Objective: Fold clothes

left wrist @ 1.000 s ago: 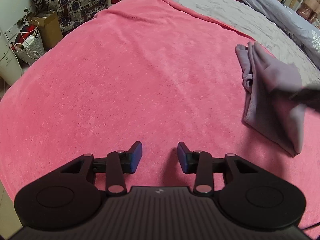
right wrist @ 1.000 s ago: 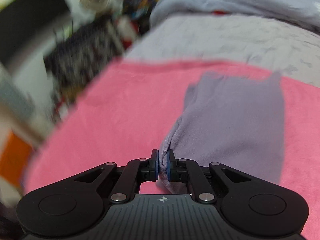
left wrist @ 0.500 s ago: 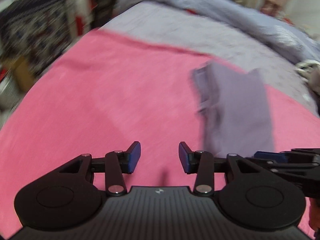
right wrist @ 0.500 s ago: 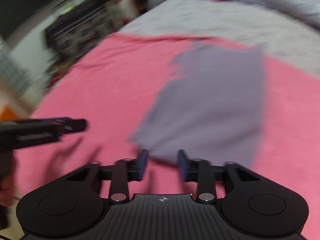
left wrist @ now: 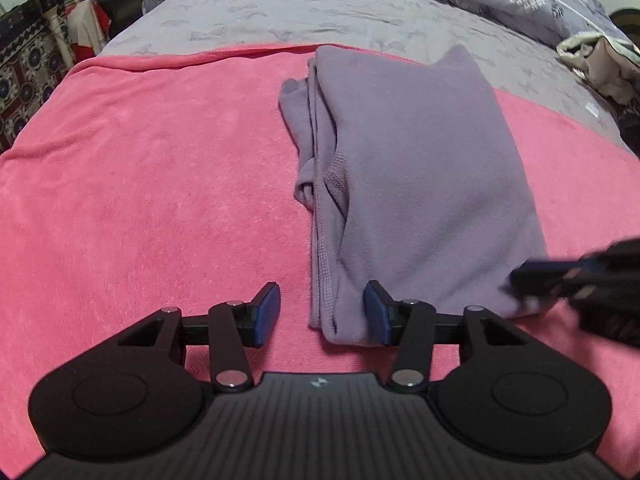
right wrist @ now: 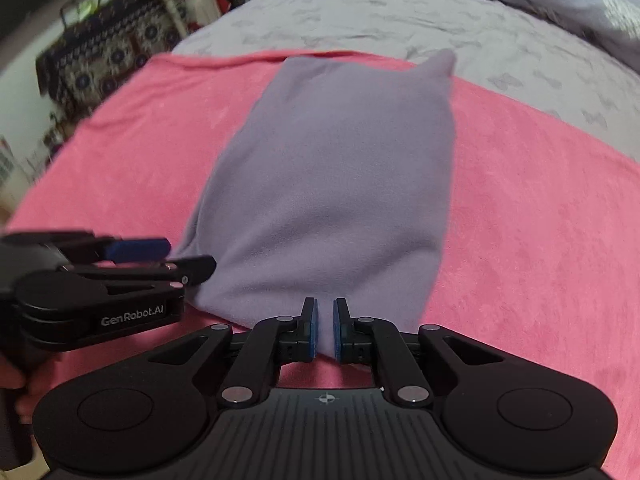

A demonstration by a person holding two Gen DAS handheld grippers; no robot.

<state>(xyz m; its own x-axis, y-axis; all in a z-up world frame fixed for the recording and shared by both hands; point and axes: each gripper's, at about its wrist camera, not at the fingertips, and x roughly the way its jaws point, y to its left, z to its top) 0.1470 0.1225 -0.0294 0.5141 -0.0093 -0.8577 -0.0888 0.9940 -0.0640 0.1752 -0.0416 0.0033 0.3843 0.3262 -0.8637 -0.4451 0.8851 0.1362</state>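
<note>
So this is a bed with a pink blanket (left wrist: 140, 200) spread over a grey sheet (left wrist: 320, 12), and a cluttered room off to the far left. The lilac garment (left wrist: 420, 168) sits on the blanket toward the far middle, already folded into a long narrow stack with doubled layers showing along its left edge. Looks like the lengthwise folds are done and what's left is probably folding the near end up to the far end.

The left gripper (left wrist: 322, 314) is spread about halfway and its jaws are opening, straddling the near-left corner of the garment without pinching it. The right gripper (right wrist: 326, 330) is nearly closed, clamped on the near hem, cloth visible in the thin gap between its pads.
</note>
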